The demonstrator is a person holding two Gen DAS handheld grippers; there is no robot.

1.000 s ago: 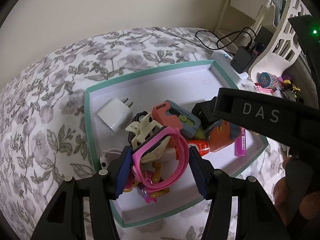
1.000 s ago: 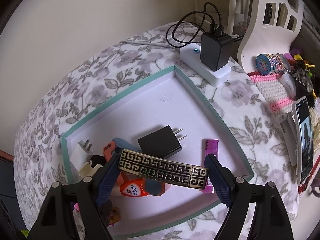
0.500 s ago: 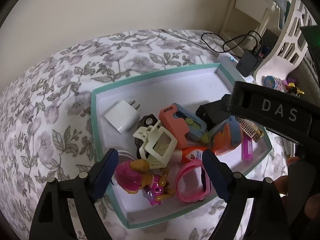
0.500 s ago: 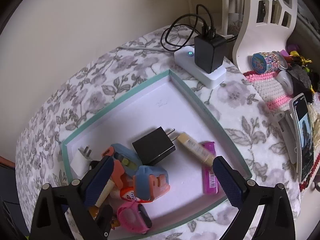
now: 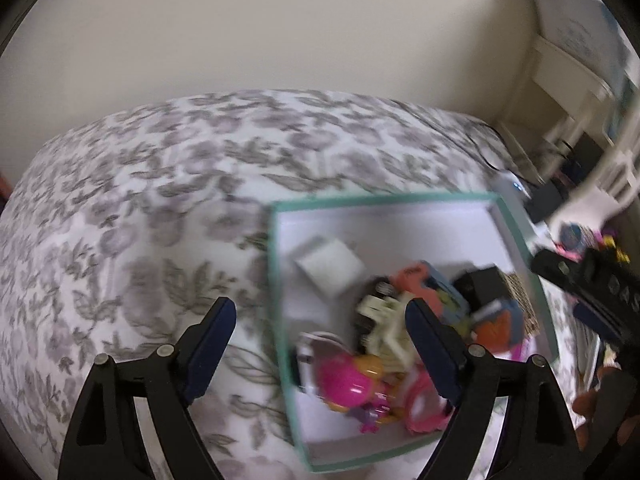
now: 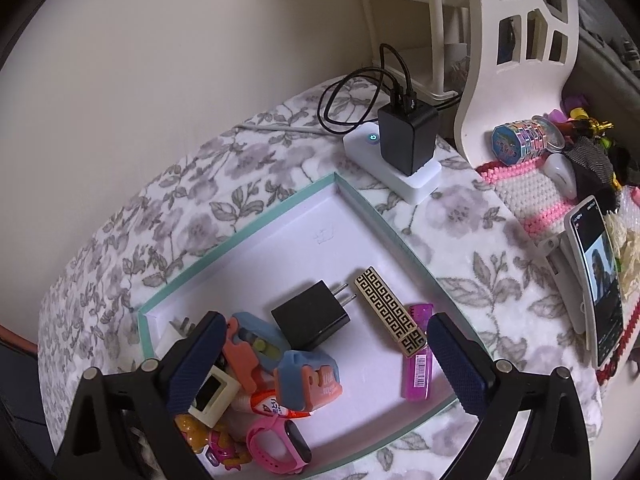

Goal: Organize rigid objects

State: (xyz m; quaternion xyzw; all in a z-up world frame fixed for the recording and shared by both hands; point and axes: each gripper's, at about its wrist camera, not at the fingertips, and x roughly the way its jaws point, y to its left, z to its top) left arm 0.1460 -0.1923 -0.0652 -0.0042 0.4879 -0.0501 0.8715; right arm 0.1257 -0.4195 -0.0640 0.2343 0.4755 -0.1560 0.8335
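A teal-rimmed white box (image 6: 240, 234) (image 5: 276, 280) lies on the floral bedspread and holds the objects. In it are a black-and-gold patterned bar (image 6: 390, 316), a black charger (image 6: 310, 318), a purple lighter (image 6: 418, 360), a pink watch (image 6: 280, 446) (image 5: 424, 406), a white charger (image 5: 330, 266), orange-and-blue holders (image 6: 308, 376) and a pink toy figure (image 5: 348, 384). My right gripper (image 6: 320, 364) is open and empty above the box. My left gripper (image 5: 320, 352) is open and empty, over the box's left rim; its view is blurred.
A white power strip with a black adapter (image 6: 406, 142) and cables sits beyond the box. A white shelf unit (image 6: 516, 40), a pink knitted mat with trinkets (image 6: 528, 188) and a phone on a stand (image 6: 598, 280) are at the right. The bedspread (image 5: 140, 200) extends left.
My left gripper let go of the pink watch into the box and swung left. My right gripper released the patterned bar into the box, opened and drew back slightly.
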